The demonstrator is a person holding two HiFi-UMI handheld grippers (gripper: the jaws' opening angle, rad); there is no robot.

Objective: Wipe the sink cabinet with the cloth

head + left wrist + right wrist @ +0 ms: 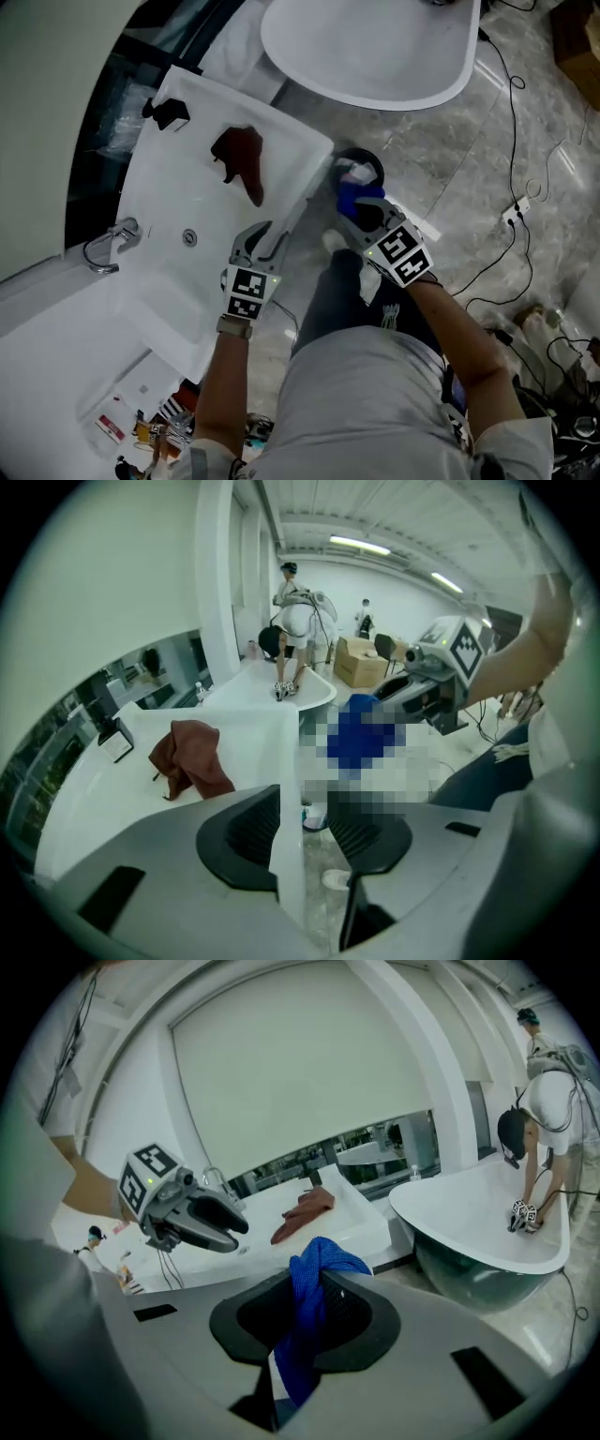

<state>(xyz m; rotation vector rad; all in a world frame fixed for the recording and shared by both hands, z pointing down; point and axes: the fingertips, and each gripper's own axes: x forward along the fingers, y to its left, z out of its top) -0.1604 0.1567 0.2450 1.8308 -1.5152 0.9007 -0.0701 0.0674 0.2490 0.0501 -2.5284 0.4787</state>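
At the cabinet's front edge, head view: bucket on the floor, half hidden behind the right gripper, contents unclear; cabinet front below the rim shows only as a thin strip; the person covers the lower floor; small items at the counter's near end, cut off and too small to tell; in the left gripper view the right gripper's tip is lost under a mosaic; people in the far room small and indistinct

Cloth: blue, nubby weave, bunched into one upright fold; clamped between the right gripper's closed jaws, a tuft standing above the pads, the tail hanging below; held off the cabinet, just beside its front corner, above the floor near the bucket

Left gripper: jaws apart, straddling the cabinet's white front rim; rim against the pad at the view's left, a gap of floor showing before the other pad

Rag: brown, crumpled, lying on the cabinet top toward its far end, well apart from both grippers; faucet at the back edge; tub beyond the cabinet's end, top cut off by the frame
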